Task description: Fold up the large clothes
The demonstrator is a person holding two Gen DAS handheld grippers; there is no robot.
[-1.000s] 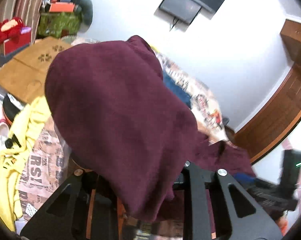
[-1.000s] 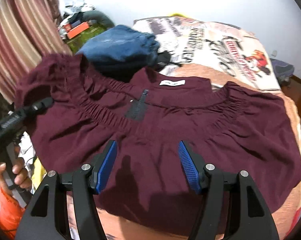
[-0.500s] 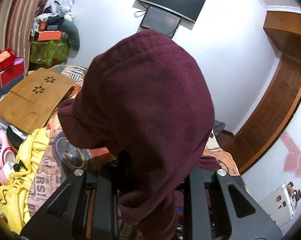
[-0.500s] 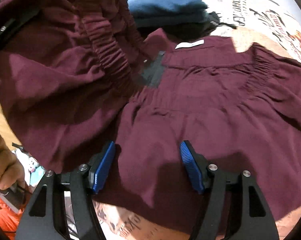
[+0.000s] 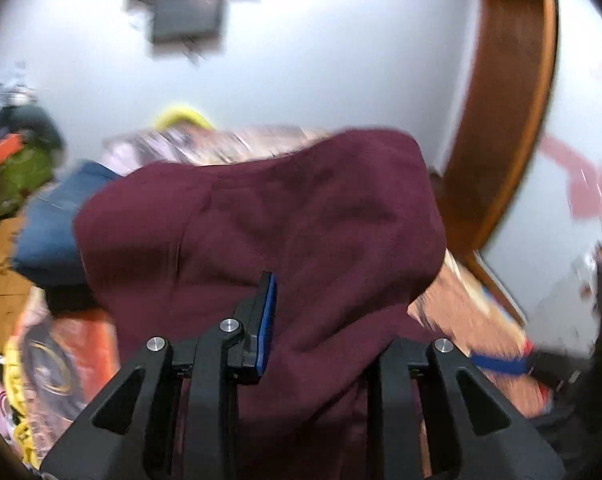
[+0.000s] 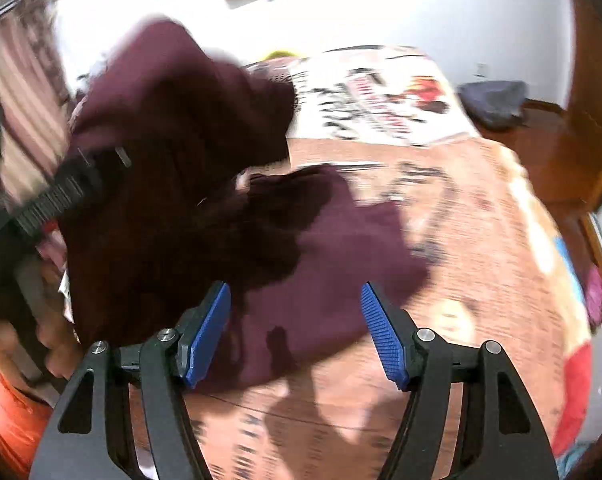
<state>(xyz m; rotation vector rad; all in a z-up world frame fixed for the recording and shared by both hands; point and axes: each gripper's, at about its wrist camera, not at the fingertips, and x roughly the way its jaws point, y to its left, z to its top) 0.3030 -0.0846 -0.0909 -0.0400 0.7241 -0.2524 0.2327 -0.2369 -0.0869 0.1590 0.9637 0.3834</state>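
Left gripper (image 5: 321, 332): fingers closed in on a bunch of the maroon garment (image 5: 261, 216), lifted cloth draped over them. Right gripper (image 6: 295, 332): jaws wide apart, holding nothing, hovering above the garment's flat half on the bed (image 6: 481, 240). Judgement: carry the raised side fully across and lay it edge to edge before letting go. Frames blurred.

Left tool (image 5: 325, 320): right finger hidden under maroon garment (image 5: 261, 216). Wall screen (image 5: 189, 20): motion-blurred. Bedspread (image 6: 481, 248) print: smeared.
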